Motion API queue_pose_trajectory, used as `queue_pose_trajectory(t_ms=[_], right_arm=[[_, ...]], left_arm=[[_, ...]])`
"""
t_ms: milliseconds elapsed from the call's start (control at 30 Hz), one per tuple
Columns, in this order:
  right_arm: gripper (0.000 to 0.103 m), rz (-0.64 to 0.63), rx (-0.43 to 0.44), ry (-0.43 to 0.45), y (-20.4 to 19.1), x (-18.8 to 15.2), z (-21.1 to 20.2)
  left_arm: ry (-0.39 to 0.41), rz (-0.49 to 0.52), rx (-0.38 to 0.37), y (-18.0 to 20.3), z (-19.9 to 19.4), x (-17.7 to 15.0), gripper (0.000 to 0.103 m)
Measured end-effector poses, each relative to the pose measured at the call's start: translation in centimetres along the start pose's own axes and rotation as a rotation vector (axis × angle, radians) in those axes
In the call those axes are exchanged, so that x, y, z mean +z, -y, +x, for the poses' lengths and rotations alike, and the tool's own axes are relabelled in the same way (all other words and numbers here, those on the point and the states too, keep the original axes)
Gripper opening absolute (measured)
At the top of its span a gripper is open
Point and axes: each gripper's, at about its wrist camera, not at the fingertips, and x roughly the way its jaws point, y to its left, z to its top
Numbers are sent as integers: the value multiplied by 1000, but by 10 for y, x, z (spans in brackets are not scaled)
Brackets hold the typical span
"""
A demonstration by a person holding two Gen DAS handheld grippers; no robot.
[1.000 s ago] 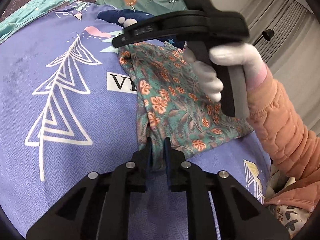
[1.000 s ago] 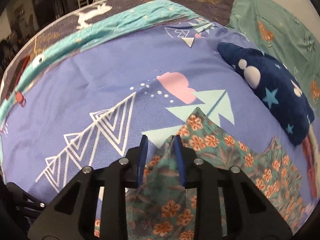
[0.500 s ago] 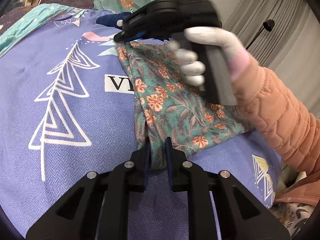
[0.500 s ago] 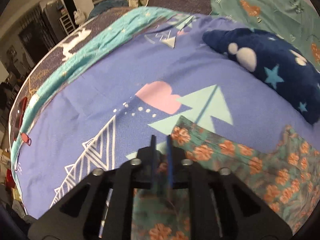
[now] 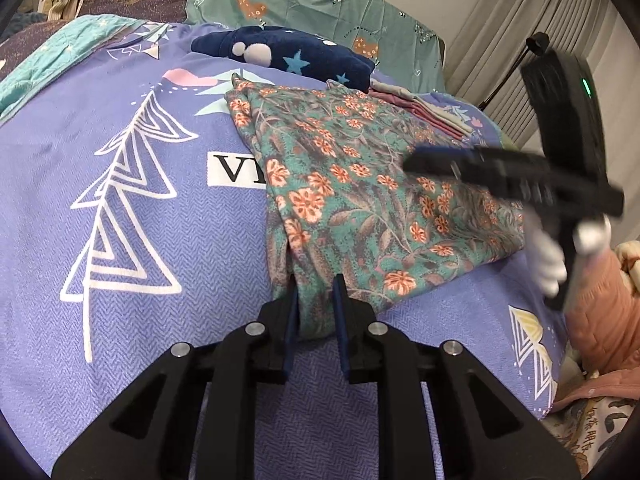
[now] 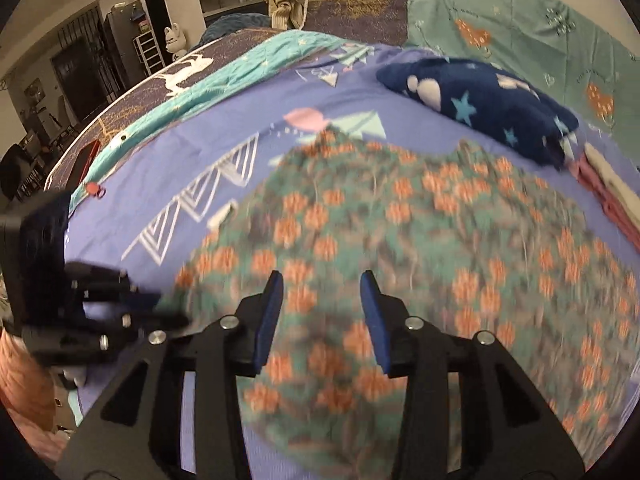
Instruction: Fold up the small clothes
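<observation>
A green floral garment (image 5: pixel 360 184) lies folded on the purple bedspread (image 5: pixel 120 280); it also shows, blurred, in the right wrist view (image 6: pixel 400 248). My left gripper (image 5: pixel 314 304) is shut on the garment's near corner. My right gripper (image 6: pixel 322 312) is open and empty, above the garment's near part. In the left wrist view the right gripper (image 5: pixel 416 162) hovers over the garment's right side. In the right wrist view the left gripper (image 6: pixel 168 312) sits at the garment's left corner.
A navy star-print garment (image 5: pixel 288 56) lies at the far side of the bedspread. A folded pink and beige stack (image 5: pixel 424 108) lies beside it on the right. A green sheet (image 5: pixel 320 4) covers the back. Curtains (image 5: pixel 500 32) hang at right.
My right gripper let go of the garment's far corner, opened, and swung back to the right, above the garment. My left gripper stayed shut on the near corner.
</observation>
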Motion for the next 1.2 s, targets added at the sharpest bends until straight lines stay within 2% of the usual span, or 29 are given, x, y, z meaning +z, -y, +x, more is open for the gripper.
queue_pose_trajectory(t_ms=[100, 200, 300, 533, 633, 767, 900, 1033, 1100, 1200], right_arm=[[43, -6, -48, -18, -1, -24, -1], [44, 5, -66, -51, 0, -42, 4], [45, 26, -62, -39, 1, -48, 1], [48, 33, -68, -28, -1, -52, -2], [49, 33, -71, -25, -2, -53, -4], [49, 22, -83, -16, -6, -53, -9], [51, -93, -84, 21, -33, -53, -20], [57, -251, -65, 25, -70, -56, -16], [57, -341, -104, 3, -89, -59, -4], [56, -397, -174, -34, -101, -60, 14]], left_arm=[[4, 22, 34, 5, -2, 0, 18], [11, 41, 78, 11, -6, 0, 18], [27, 43, 104, 16, -11, 0, 19], [55, 63, 170, 22, -18, 6, 39], [56, 62, 180, 22, -18, 9, 39], [52, 66, 194, 19, -18, 8, 48], [33, 9, 225, 0, -15, 3, 51], [46, -46, 199, -12, -16, -3, 55], [51, -46, 202, -12, -17, -4, 56], [56, -54, 195, -13, -18, -5, 56]])
